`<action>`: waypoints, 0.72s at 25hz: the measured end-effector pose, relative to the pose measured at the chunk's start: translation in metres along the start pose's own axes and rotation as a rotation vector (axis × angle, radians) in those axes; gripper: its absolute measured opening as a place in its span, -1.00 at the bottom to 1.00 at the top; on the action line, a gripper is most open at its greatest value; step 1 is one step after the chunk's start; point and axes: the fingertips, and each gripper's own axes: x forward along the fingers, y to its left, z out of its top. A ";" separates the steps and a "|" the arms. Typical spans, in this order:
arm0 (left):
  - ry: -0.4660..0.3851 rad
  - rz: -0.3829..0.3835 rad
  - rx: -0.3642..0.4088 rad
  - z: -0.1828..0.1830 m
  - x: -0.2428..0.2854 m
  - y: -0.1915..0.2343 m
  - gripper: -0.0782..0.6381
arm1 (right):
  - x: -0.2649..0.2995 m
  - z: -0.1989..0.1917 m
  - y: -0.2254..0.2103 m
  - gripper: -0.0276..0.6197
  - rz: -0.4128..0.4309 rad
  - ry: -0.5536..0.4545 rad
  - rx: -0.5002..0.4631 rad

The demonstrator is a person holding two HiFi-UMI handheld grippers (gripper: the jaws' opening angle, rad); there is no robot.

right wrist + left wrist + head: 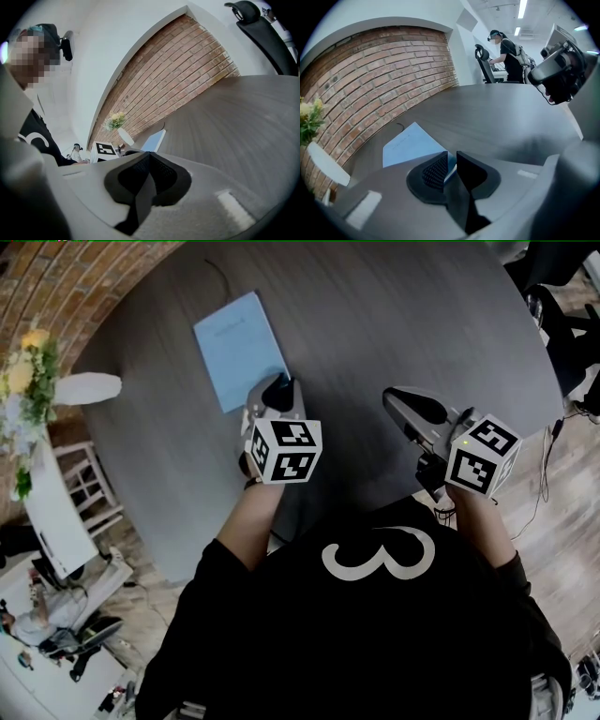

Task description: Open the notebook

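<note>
Left tool (451, 158) astride notebook (408, 144) corner

**Matt surfaces nearly everywhere we look**

We see a dark grey round tabletop (394, 324), smooth and matt with a faint streaked grain. On it lies a pale blue notebook (239, 348) whose paper cover looks flat and unglossed. The left gripper (451, 157) and right gripper (149, 155) have smooth grey plastic shells with a dull sheen. Their black pads (436, 171) look rubbery and finely stippled. The marker cubes (283, 450) have matt printed faces in black and white. The red brick wall (370, 79) is rough with pale mortar, the person's black shirt (375, 634) is soft cloth, and the floor (562, 512) looks like pale wood planks.
</note>
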 end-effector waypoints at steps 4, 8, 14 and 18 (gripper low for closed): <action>0.003 -0.006 0.010 0.002 -0.001 0.000 -0.61 | 0.004 0.005 0.004 -0.91 0.013 0.000 -0.007; 0.000 -0.014 0.011 0.006 -0.004 0.002 -0.64 | 0.004 0.008 0.004 -0.91 0.013 -0.001 -0.011; -0.048 -0.031 -0.094 0.017 -0.017 0.013 -0.67 | 0.006 0.013 0.012 -0.91 0.033 -0.012 -0.024; -0.105 -0.043 -0.200 0.026 -0.031 0.024 -0.67 | 0.007 0.016 0.020 -0.91 0.045 -0.010 -0.038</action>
